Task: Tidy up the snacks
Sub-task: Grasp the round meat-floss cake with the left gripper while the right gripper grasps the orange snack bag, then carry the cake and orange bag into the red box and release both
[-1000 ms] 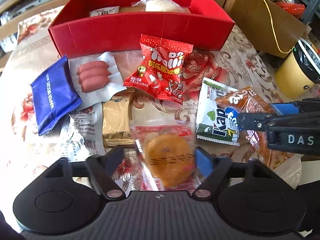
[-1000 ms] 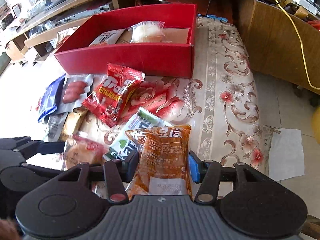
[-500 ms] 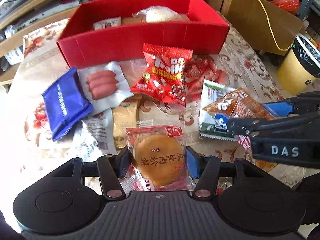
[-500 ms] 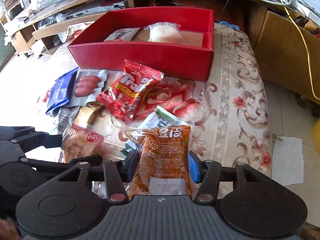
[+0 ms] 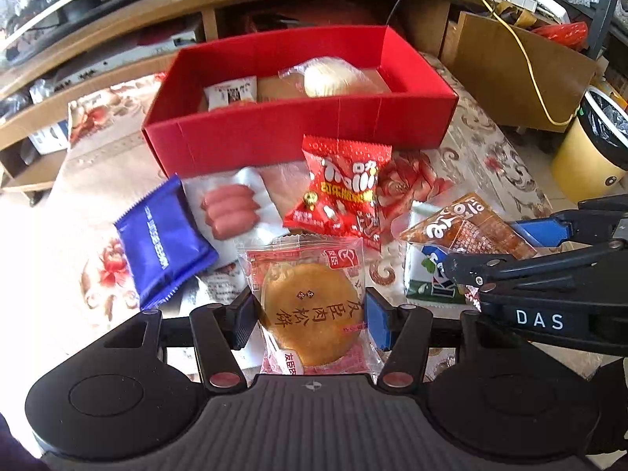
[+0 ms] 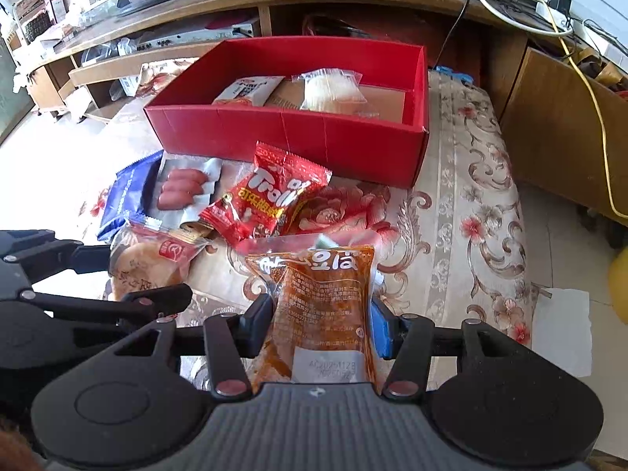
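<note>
The flowered tablecloth [image 6: 463, 204] fills most of both views. On it, in the upper middle of the frame, stands the open red box [image 5: 298, 133], already holding a pale bun [image 5: 333, 78] and a white sachet [image 5: 231, 94]. Loose packets lie in front of the box: a blue packet [image 5: 165, 243] at left, a sausage pack [image 5: 229, 212], and a red candy bag [image 5: 341, 192] in the centre.

At bottom centre of its own view, the left gripper [image 5: 310, 318] has its pads closed on the sides of a clear-wrapped round cake [image 5: 310, 314]. The right gripper [image 6: 322, 322] clamps an orange sauce pouch [image 6: 322, 302] the same way. Both packets seem lifted clear of the cloth, though the fisheye makes this hard to confirm.

The step in hand looks like carrying both snacks to the box. Next, each must clear the near wall and be released over bare floor inside.
</note>
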`<control>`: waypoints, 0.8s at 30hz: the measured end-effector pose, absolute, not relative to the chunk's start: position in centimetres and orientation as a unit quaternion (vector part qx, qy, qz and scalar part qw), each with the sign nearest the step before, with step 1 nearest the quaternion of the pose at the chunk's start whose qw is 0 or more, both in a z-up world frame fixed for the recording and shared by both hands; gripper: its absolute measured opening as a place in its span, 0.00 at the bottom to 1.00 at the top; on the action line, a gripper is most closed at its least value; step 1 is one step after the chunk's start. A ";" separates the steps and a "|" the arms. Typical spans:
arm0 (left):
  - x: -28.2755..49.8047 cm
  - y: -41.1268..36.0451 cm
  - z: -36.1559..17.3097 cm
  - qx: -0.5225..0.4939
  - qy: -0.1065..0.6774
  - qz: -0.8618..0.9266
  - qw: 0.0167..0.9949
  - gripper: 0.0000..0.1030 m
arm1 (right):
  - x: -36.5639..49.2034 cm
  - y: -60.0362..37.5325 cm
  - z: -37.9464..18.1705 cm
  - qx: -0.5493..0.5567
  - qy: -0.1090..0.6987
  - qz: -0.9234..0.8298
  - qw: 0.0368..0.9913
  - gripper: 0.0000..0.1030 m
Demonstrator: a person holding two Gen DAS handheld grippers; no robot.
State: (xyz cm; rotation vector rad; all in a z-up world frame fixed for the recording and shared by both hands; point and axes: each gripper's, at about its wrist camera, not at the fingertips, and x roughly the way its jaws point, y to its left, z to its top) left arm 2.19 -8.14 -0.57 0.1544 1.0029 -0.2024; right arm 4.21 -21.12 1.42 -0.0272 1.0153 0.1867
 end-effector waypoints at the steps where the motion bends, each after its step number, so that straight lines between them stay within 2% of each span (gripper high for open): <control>1: 2.2 -8.2 -0.5 0.076 0.476 -0.096 0.871 0.61 | 4.2 -21.1 1.5 -0.013 0.484 0.089 0.871 0.46; 24: 5.3 -8.1 0.5 0.087 0.446 -0.085 0.887 0.61 | 7.3 -20.9 3.1 -0.016 0.452 0.076 0.889 0.46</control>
